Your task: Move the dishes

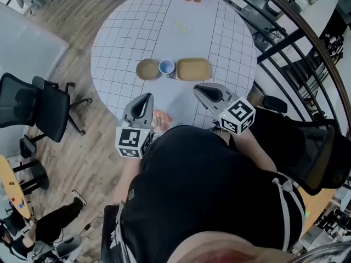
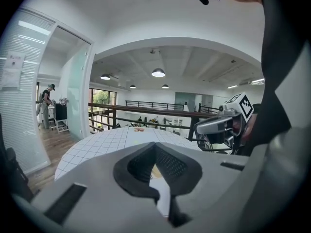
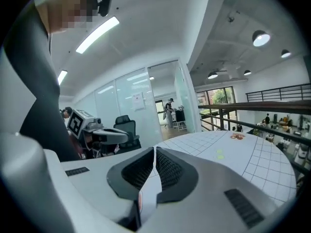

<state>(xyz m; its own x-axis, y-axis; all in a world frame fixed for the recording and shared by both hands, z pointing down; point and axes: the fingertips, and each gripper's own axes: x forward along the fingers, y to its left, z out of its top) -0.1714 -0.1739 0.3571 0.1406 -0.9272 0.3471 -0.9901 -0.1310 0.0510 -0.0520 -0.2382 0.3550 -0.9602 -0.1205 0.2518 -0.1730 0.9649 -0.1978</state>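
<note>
Head view is showing the dishes sitting mid-table, the trainee is saying: a brown bowl lying close against the blue cup on its left, and a tan oblong dish just beside the cup on its right. A patterned plate is lying nearer to us than the cup, at the table's edge, half hidden.

The coach is asking: And the tools?

Trainee: Both are hovering on our side of the cup, apart from every dish. The left tool is carrying nothing. The left gripper view is showing its pads meeting at the tips. The right tool is looking the same in the right gripper view: jaws together, empty.

Coach: So I'm judging that no dish is being moved yet and you're choosing one. Be spreading the jaws before you're coming down, not at the rim.

Trainee: I'm thinking of the bowl.

Coach: Then be approaching its rim on the side away from the cup, since a nudge there is risking a tipped cup. Be seating the rim deep in the ribbed pads and lifting straight up before carrying across. The plate this side of the cup is lying flat, so I'm expecting it to be needing a shallow angle, one jaw sliding under.
</note>
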